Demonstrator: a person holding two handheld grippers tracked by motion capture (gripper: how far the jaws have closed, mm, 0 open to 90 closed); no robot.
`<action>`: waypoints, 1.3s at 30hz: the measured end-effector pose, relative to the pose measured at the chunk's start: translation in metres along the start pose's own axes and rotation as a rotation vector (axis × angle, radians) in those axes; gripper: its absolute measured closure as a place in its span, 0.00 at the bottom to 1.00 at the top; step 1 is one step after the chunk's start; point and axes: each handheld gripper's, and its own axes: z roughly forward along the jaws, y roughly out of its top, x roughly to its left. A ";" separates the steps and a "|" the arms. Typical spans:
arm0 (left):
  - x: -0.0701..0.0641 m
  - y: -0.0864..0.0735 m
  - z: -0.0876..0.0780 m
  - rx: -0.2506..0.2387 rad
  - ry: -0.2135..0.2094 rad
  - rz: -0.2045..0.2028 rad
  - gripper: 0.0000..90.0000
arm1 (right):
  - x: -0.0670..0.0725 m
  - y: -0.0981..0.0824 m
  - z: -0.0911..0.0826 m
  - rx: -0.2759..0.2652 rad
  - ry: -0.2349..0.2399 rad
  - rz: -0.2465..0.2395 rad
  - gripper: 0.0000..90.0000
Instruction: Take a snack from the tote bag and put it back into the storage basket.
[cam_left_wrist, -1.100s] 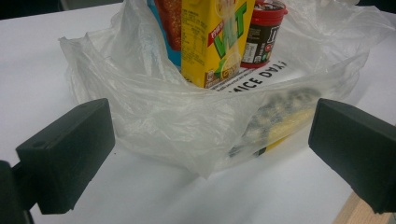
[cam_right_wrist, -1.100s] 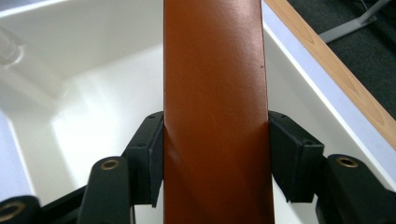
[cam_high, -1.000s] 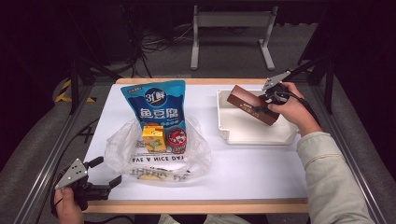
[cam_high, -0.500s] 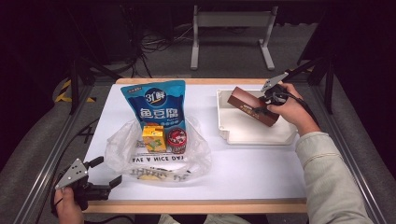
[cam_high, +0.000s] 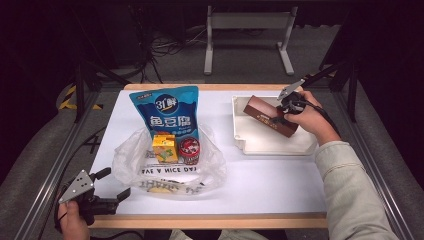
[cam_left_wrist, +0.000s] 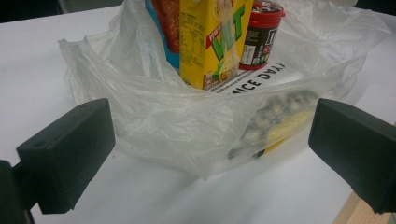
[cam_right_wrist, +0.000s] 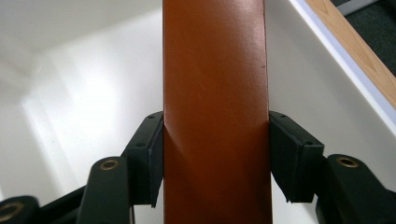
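The big white desk (cam_high: 260, 185) carries everything. On its right side sits a white tray (cam_high: 250, 142) with low walls. On the left side lies a clear plastic bag (cam_high: 135, 160), crumpled and open, with black letters on it. A tall blue snack pouch (cam_high: 167, 112) lies with its bottom end in the bag and its top end out on the desk. In front of the pouch a yellow juice carton (cam_high: 164, 148) stands in the bag, and a little red-lidded cup (cam_high: 189, 149) stands just beside it. A flat yellow and black packet (cam_left_wrist: 280, 121) lies low in the near part of the bag.

A long brown box (cam_high: 270, 116) is tilted over the tray, with its far end higher. The right claw (cam_high: 281, 114) pinches this box by its two long sides, and both pads press flat on it.

The left claw (cam_high: 116, 184) is at the near left corner of the desk, close to the bag. Its two jaws stand wide apart and hold nothing.
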 end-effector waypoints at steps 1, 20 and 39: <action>0.000 0.000 0.000 -0.002 0.000 -0.005 0.01 | 0.000 0.000 0.000 0.000 0.000 0.000 0.48; 0.000 -0.001 -0.001 -0.003 0.001 -0.001 0.01 | 0.000 0.001 0.011 0.030 -0.008 -0.001 0.47; 0.000 -0.001 -0.001 -0.010 -0.005 -0.006 0.01 | 0.001 -0.002 0.022 0.055 -0.040 0.011 0.41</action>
